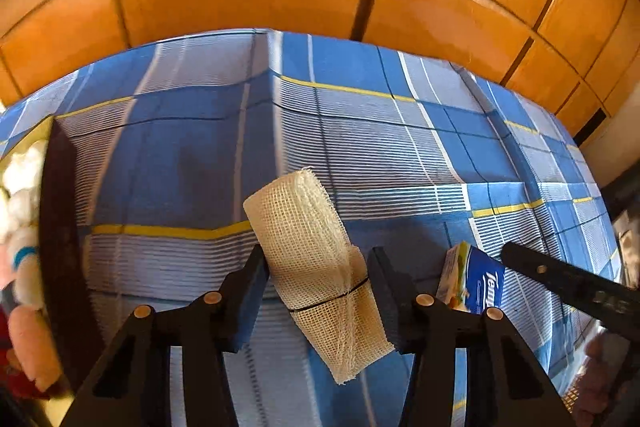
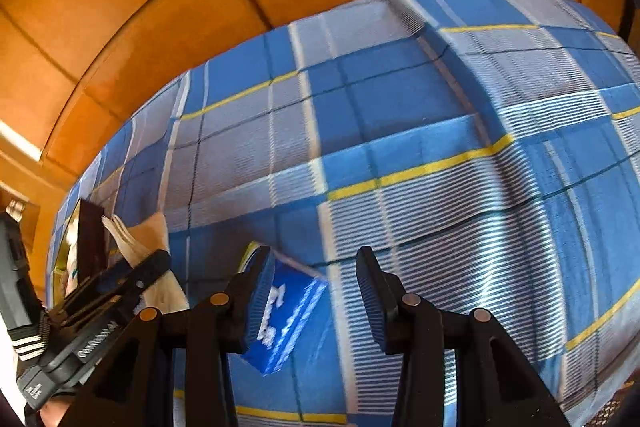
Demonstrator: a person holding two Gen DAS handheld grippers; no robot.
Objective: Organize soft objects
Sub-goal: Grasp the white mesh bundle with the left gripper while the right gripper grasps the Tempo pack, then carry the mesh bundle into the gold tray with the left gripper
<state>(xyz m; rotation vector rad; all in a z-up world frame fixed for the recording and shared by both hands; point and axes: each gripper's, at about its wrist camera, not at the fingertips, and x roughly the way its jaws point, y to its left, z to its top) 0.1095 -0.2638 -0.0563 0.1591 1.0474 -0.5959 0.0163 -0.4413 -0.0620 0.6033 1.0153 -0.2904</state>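
Gauze is the thing in the left gripper (image 1: 318, 291): a cream bandage roll (image 1: 308, 247) with a thin black band around it sits between the two fingers, tilted. The left finger touches its side, and the right finger seems to touch the loose flap at the lower end, so the grip looks like it is on the roll, but not deep. The right gripper (image 2: 316, 303) has its fingers apart, with a blue tissue pack (image 2: 286, 323) lying against the left finger only; a clear gap stays between the pack and the right finger. Whether the pack is carried or only leans there, I cannot tell. Both grippers are above the blue checked cloth (image 1: 180, 155). At the far left edge a dark box (image 1: 60, 227) already holds white cotton balls (image 1: 22, 171) and other soft things.

Risk, as I judge it: the roll is soft and tilted, so it can slip out or unroll by the loose end. The pack can fall, because one finger alone supports it. The grippers are near each other and may collide.
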